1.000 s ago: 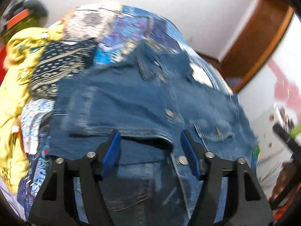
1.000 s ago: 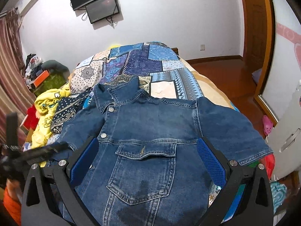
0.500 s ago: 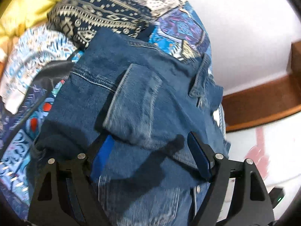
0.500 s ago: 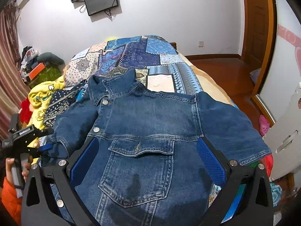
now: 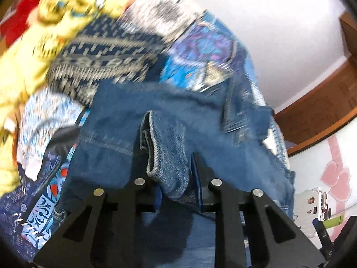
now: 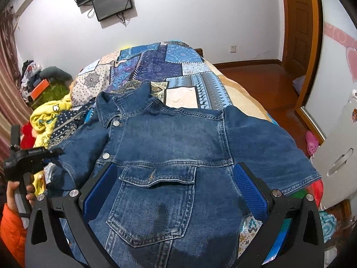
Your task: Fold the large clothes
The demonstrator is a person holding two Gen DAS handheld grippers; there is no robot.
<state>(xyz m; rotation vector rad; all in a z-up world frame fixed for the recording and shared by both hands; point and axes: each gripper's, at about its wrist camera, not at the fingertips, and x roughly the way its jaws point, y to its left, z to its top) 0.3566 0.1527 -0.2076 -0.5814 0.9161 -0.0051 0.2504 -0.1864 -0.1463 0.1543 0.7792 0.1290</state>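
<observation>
left gripper (image 5: 173, 174) at lower centre, jaws just closing and pinching sleeve cuff (image 5: 166, 154) of denim jacket (image 6: 169, 151), jacket lying spread across bed (image 6: 189, 73) mid-frame, right gripper (image 6: 174, 192) hovering over chest pocket, jaws gaping wide, gripping nothing

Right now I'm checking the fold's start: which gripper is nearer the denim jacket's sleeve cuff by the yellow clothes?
Left. The left gripper is clamped on that sleeve cuff; the right gripper hovers open above the chest pocket.

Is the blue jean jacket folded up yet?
Not yet. The denim jacket lies spread flat on the bed, front up; only its sleeve cuff is bunched, where the left gripper has just closed.
</observation>
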